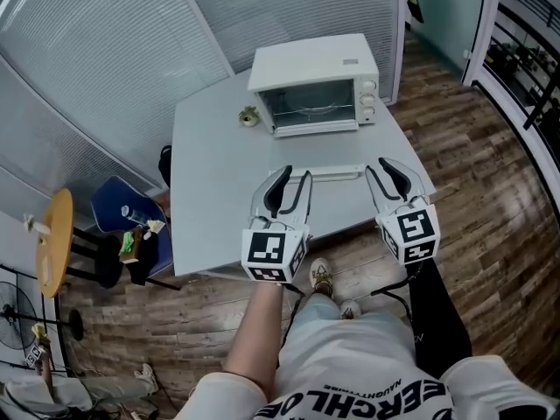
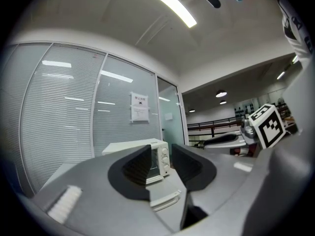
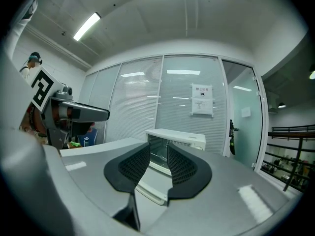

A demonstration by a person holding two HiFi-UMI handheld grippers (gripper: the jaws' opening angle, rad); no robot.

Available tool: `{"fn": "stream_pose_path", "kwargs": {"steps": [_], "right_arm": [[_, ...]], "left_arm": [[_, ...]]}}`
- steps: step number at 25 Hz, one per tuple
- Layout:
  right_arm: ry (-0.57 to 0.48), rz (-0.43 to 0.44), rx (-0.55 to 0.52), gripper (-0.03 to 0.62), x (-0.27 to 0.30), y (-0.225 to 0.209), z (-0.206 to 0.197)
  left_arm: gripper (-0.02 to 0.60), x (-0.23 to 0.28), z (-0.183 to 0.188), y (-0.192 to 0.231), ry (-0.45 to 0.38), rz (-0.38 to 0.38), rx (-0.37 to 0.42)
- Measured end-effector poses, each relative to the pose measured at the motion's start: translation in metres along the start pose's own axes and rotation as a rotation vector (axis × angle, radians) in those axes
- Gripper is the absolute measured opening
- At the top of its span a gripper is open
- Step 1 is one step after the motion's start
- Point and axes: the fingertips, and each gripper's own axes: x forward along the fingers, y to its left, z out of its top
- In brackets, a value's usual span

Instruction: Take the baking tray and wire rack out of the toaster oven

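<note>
A white toaster oven [image 1: 315, 68] stands at the far side of the grey table [image 1: 210, 173]. Its glass door lies folded down toward me, with the white door handle [image 1: 328, 174] nearest. Inside the oven I make out metal, a wire rack [image 1: 311, 108] or tray; I cannot tell them apart. My left gripper [image 1: 293, 178] is open and empty, just left of the door handle. On the handle's other side my right gripper [image 1: 385, 170] is open and empty too. Through the left gripper [image 2: 161, 156] I see the oven [image 2: 155, 154] ahead. The right gripper [image 3: 158, 156] frames the oven's open mouth [image 3: 162, 149].
A small pot-like object [image 1: 249, 116] sits on the table left of the oven. Glass walls with blinds close the back. A blue chair [image 1: 118, 204] with clutter and a round wooden side table [image 1: 57, 239] stand to the left. Wooden floor lies beyond the table's right edge.
</note>
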Motion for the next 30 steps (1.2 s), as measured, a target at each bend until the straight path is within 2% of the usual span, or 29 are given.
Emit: {"fn": "stream_pose_path", "kwargs": {"steps": [12,23,30], "right_arm": [[0.053,0.015,0.010,0.089,0.090,-0.019,-0.016],[0.141,0.016,0.018,0.089,0.200,-0.046,-0.049],[0.222,0.004,0.016,0.089,0.243,-0.052,-0.075]], "left_arm": [[0.190,0.077,-0.023,0.044,0.021,-0.038,-0.050],[0.190,0.179,-0.065,0.105,0.078,-0.083,-0.116],[0.190,0.224,-0.093,0.131,0.111,-0.131,-0.185]]}}
